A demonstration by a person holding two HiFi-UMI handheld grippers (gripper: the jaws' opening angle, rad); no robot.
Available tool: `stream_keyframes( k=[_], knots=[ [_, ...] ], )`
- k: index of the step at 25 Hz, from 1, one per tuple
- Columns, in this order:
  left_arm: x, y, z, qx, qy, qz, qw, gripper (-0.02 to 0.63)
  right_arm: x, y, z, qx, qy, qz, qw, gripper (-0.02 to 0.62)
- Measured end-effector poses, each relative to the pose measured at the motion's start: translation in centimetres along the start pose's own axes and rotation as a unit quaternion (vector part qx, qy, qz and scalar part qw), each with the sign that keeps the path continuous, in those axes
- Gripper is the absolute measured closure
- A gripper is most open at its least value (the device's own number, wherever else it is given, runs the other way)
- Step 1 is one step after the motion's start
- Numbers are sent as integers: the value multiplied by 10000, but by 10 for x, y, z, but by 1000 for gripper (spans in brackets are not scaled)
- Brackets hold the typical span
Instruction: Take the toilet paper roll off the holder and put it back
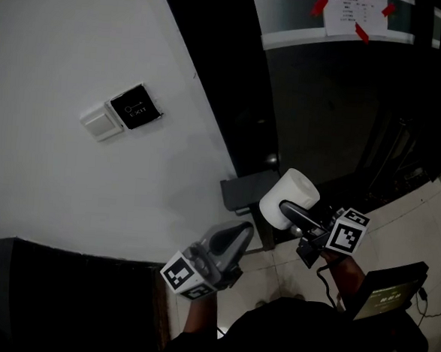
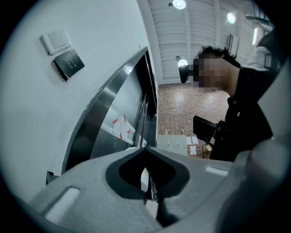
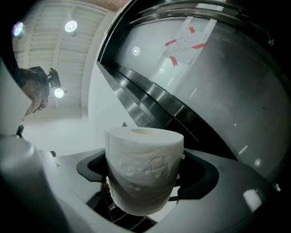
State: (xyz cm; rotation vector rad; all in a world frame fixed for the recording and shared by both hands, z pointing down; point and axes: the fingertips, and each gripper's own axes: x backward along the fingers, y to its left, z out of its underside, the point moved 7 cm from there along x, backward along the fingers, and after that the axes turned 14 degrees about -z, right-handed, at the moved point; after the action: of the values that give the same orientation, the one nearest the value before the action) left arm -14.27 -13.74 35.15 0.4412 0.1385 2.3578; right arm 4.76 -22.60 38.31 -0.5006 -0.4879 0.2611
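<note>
Low on the left, keep the left gripper [image 1: 241, 231], jaws pressed together on nothing, out of the way. Toward the holder [image 1: 242, 189] just beside, steer the toilet paper roll [image 1: 289, 199], clamped across its sides in the right gripper [image 1: 292, 212] jaws; line up the core, squeeze lightly.

1. Toilet paper roll [image 3: 144, 168] in the right gripper [image 1: 297, 213]: white, with faint embossed swirls.
2. Left gripper [image 1: 237, 235] and right gripper: grey, with black-and-white square markers.
3. Wall [image 1: 79, 41] beyond the left gripper: white, bearing a white switch plate [image 1: 102, 122] and a black switch plate [image 1: 136, 107].
4. Notice [image 1: 352, 11] above the right gripper: white, with red tape.
</note>
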Motion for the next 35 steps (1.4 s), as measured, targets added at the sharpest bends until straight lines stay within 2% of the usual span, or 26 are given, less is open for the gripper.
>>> stream_keyframes(
  k=[8, 14, 23, 25, 29, 32, 35],
  knots=[
    [-4, 1, -2, -28, -29, 24, 10000, 606, 7, -10, -13, 3, -268, 147, 9995, 144],
    [-3, 8, 0, 41, -46, -22, 10000, 606, 21, -39, -33, 92, -620, 555, 9965, 144],
    [4, 18, 5, 71, 7, -148, 9999, 606, 53, -99, -11, -762, -1391, 953, 9827, 144],
    [5, 19, 4, 107, 17, -184, 9998, 606, 62, -118, 3, -1052, -1582, 1230, 9740, 144],
    [10, 22, 6, 123, 70, -312, 9994, 606, 72, -148, 42, -2054, -2090, 1637, 9420, 144],
    [16, 24, 6, 79, 89, -381, 9992, 606, 71, -159, 66, -2548, -2288, 1680, 9244, 146],
    [22, 26, 6, 101, 107, -474, 9988, 606, 63, -160, 82, -2885, -2342, 1611, 9143, 146]
  ],
)
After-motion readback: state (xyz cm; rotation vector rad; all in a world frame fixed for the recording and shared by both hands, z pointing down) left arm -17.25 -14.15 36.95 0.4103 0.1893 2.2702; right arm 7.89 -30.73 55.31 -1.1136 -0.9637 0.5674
